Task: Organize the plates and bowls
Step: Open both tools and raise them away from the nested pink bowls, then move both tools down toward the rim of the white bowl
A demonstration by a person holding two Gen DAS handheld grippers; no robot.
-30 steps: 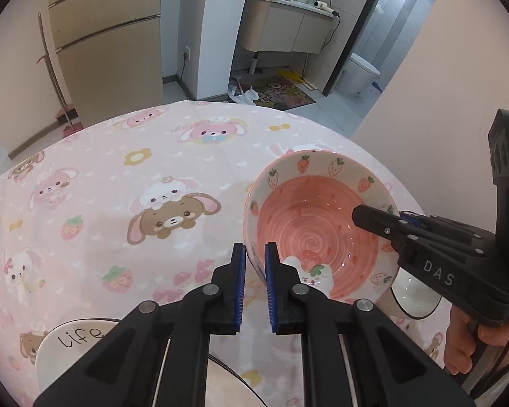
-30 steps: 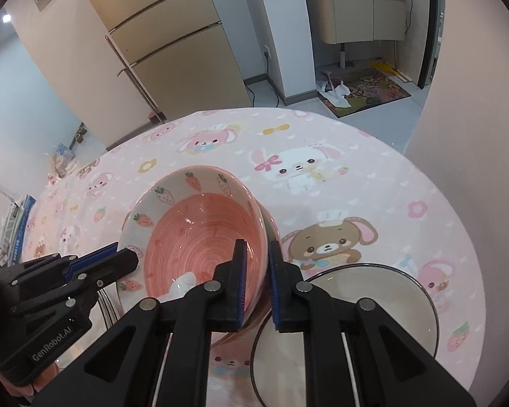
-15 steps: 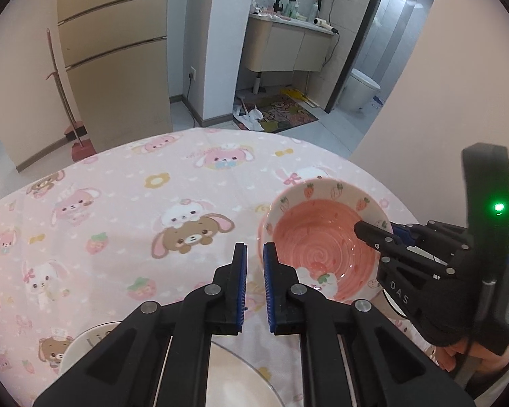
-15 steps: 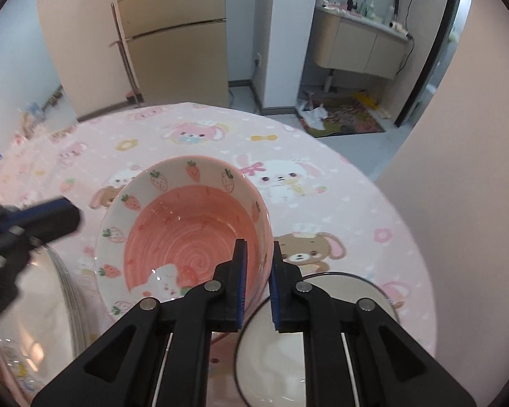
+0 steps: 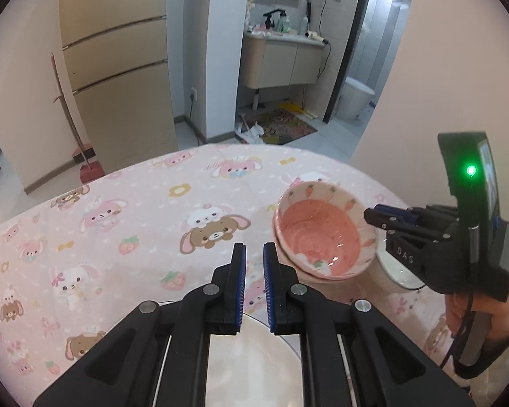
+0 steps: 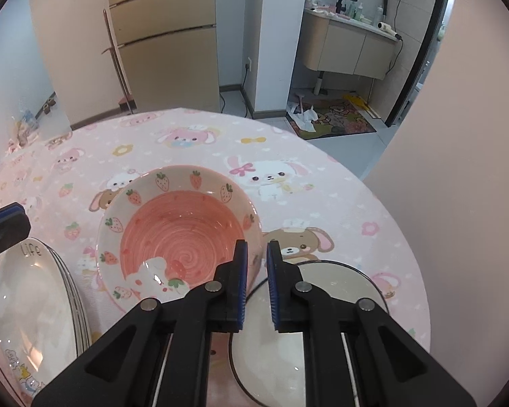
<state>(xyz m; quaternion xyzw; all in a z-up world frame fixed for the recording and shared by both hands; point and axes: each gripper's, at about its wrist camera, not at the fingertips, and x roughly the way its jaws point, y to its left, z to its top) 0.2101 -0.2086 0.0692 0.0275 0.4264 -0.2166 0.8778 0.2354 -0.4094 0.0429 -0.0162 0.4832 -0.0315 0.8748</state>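
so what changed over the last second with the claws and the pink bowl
Both claws drew back and up from the pink strawberry bowl: the left claw more, so the bowl looks smaller and farther off in its view. The right claw pulled back only slightly. Both stayed shut and empty. The bowl, the white plates and the black-rimmed plate stayed put.

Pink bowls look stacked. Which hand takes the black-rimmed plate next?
Probably the right. The right gripper sits directly over the black-rimmed plate beside the pink bowls; the left gripper hangs over the white plates.
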